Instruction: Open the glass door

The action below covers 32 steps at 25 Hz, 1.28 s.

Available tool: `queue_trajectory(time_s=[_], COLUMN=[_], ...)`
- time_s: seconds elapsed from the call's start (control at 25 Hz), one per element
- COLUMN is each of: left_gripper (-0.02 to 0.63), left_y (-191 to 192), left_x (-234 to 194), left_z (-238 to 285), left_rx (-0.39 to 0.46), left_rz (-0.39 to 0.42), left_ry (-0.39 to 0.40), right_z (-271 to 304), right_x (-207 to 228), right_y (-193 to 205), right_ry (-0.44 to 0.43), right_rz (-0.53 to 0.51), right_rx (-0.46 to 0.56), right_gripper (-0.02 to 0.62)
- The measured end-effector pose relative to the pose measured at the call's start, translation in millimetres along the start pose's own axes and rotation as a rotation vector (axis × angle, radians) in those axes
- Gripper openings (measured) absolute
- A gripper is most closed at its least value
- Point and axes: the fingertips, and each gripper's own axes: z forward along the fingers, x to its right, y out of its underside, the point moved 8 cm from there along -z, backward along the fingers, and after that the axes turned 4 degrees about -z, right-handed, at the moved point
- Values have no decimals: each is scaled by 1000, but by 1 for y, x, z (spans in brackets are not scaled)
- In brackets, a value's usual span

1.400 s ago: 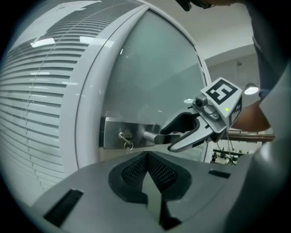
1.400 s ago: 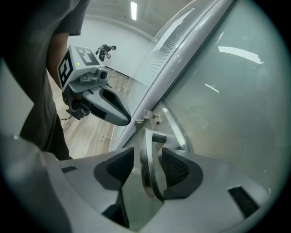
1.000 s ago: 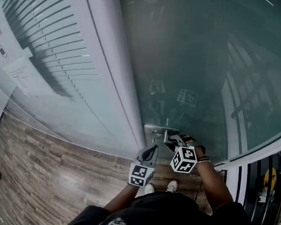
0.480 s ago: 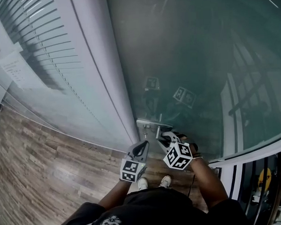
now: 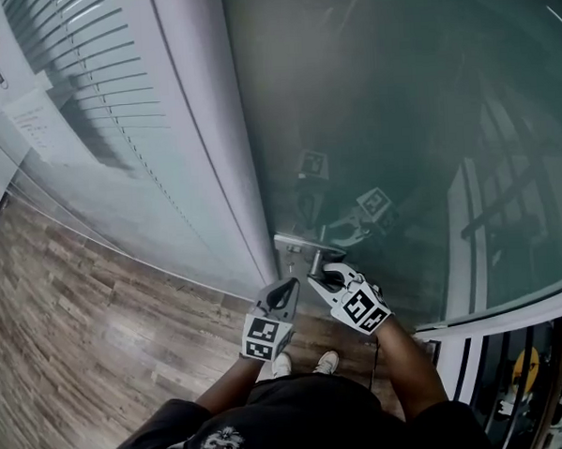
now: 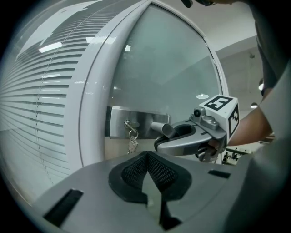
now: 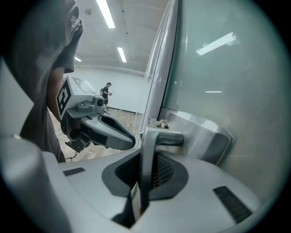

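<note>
View from above of a person standing at a glass door (image 5: 398, 119), holding one pair of tongs in each hand.

The right tongs (image 5: 323, 280) are clamped on the door's metal lever handle (image 5: 313, 261). In the right gripper view the lever (image 7: 157, 136) runs upright between the two black mesh pads, which press on it from both sides. The jaws are closing onto it, only slightly apart.

The left tongs (image 5: 289, 286) hover just beside the handle, on its left, touching nothing. In the left gripper view their jaws (image 6: 148, 157) are drawn together at the tips and grip nothing.

The handle sits low on the door's left edge, on one brushed steel lock plate (image 6: 136, 120). The plate is just beside a white door post (image 5: 210, 129). One key (image 6: 131, 124) stands in the lock, and a second key (image 6: 132, 144) hangs below it.

There are two tongs, each carrying one cube with square markers (image 5: 266, 337) (image 5: 364, 308). There is one lever handle.

Left of the post is a glass panel with slatted blinds (image 5: 86, 88) behind it and two paper notices (image 5: 32, 129) on it. Below is wood-look flooring (image 5: 80, 342). The person's two white shoes (image 5: 282, 364) show beneath the tongs.
</note>
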Motion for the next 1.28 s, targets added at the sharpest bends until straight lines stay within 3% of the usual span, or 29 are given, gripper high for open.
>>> queue_trajectory(time_s=[0.72, 1.0, 1.28], left_gripper=[6, 6, 6], left_y=[-14, -23, -75], left_x=[26, 26, 60], left_z=[29, 54, 75], left_rx=[0, 31, 30], left_rz=[37, 29, -6], left_ry=[-83, -151, -152], right_z=[9, 21, -8], right_x=[44, 80, 137], right_y=[12, 23, 8], right_ry=[31, 54, 70], right_rz=[21, 50, 96], right_rx=[-11, -25, -57], right_gripper=[40, 40, 37])
